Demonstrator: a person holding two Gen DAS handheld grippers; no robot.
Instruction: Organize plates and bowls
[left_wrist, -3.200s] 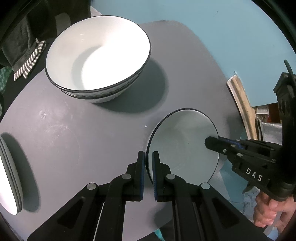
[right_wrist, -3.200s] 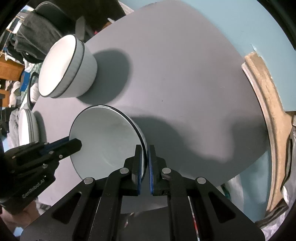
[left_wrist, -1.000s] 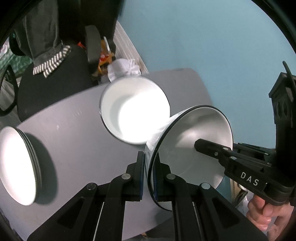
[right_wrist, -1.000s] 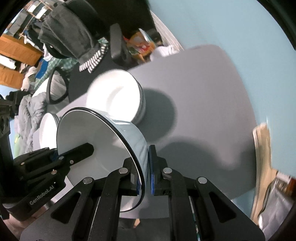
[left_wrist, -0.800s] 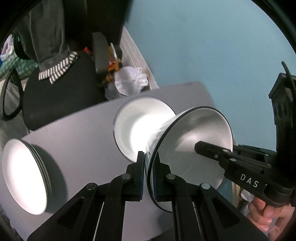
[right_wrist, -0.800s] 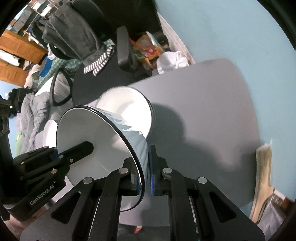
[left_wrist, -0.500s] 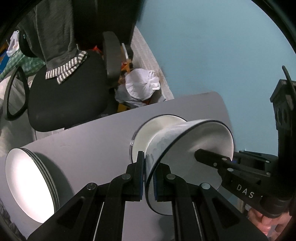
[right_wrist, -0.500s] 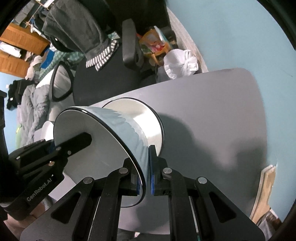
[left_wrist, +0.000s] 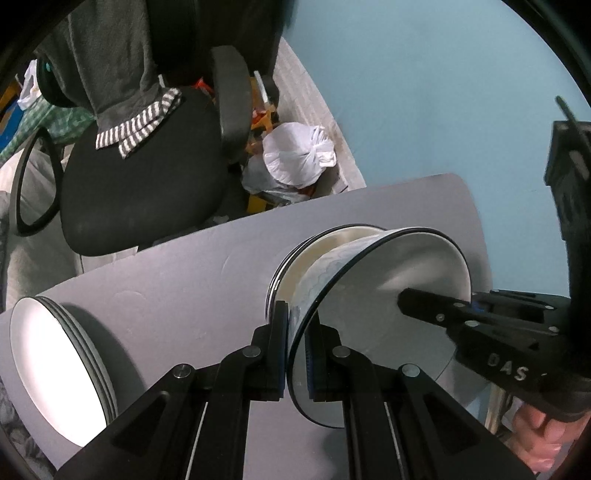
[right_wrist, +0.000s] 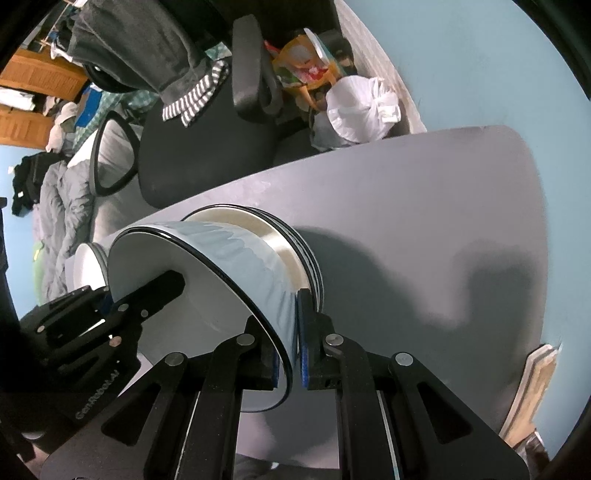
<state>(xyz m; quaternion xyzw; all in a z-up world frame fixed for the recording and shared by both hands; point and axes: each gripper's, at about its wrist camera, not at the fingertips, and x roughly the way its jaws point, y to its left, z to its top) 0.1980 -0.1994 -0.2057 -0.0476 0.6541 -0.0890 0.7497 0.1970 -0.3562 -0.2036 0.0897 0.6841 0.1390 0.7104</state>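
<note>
A white bowl with a dark rim (left_wrist: 384, 295) (right_wrist: 207, 295) hangs tilted between both grippers. My left gripper (left_wrist: 298, 354) is shut on its near rim. My right gripper (right_wrist: 291, 354) is shut on the opposite rim and shows in the left wrist view as the right gripper (left_wrist: 410, 301). In the right wrist view the left gripper (right_wrist: 166, 286) reaches across the bowl's inside. The bowl's base sits over the mouth of a stack of matching bowls (left_wrist: 291, 266) (right_wrist: 295, 236) on the grey table (left_wrist: 177, 280). Contact with the stack cannot be made out.
A stack of white plates (left_wrist: 48, 369) (right_wrist: 83, 266) stands on the table's left part. Behind the table are a black office chair (left_wrist: 140, 184) with a grey garment, a white plastic bag (left_wrist: 299, 158) on the floor and a blue wall. A wooden board (right_wrist: 532, 387) leans at the right.
Both grippers have lifted the bowl off the table, carried it toward the stack of bowls and lowered it. Its base now overlaps the stack's mouth. Both grips are unchanged.
</note>
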